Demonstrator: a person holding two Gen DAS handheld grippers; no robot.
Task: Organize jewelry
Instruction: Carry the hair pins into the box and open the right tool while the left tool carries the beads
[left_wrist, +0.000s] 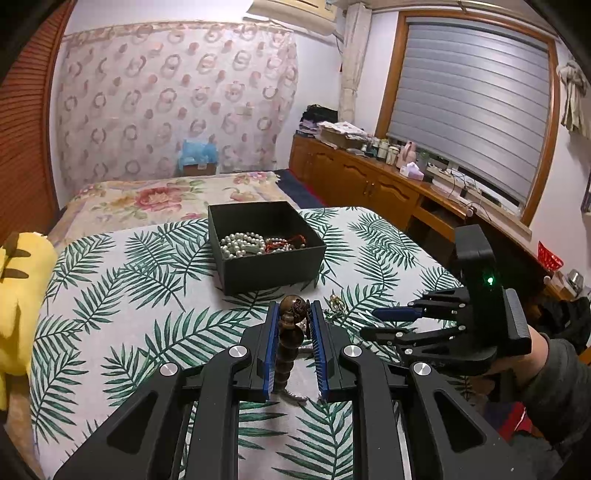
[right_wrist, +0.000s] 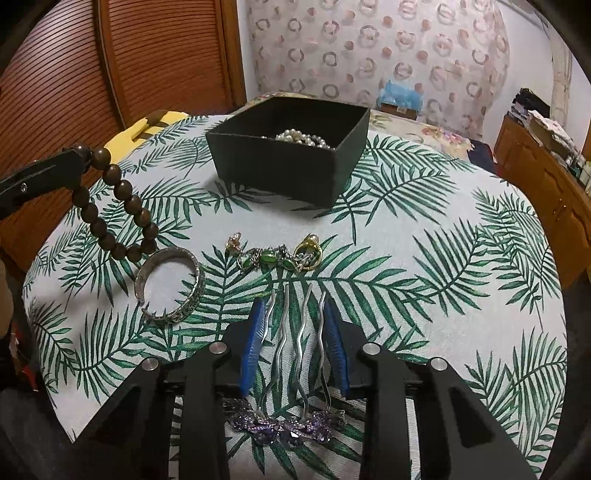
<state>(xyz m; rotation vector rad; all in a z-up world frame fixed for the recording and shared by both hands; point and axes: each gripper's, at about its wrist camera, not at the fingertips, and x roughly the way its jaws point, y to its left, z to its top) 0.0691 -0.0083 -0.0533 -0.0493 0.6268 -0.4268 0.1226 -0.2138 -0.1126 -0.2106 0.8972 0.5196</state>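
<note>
Left gripper (left_wrist: 293, 314) clamps the wooden bead bracelet (right_wrist: 114, 206) above the tablecloth (right_wrist: 424, 295). Right gripper (right_wrist: 295, 314), jaws open, straddles the hair comb (right_wrist: 295, 354).

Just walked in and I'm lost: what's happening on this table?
A person is sorting jewelry into the black box, which already holds pearls. The left gripper is shut on a wooden bead bracelet, lifted off the cloth. The right gripper is open around a hair comb lying on the table.

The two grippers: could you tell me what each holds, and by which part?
The left gripper holds the bead bracelet by its top beads. The right gripper is open astride the hair comb, gripping nothing.
</note>
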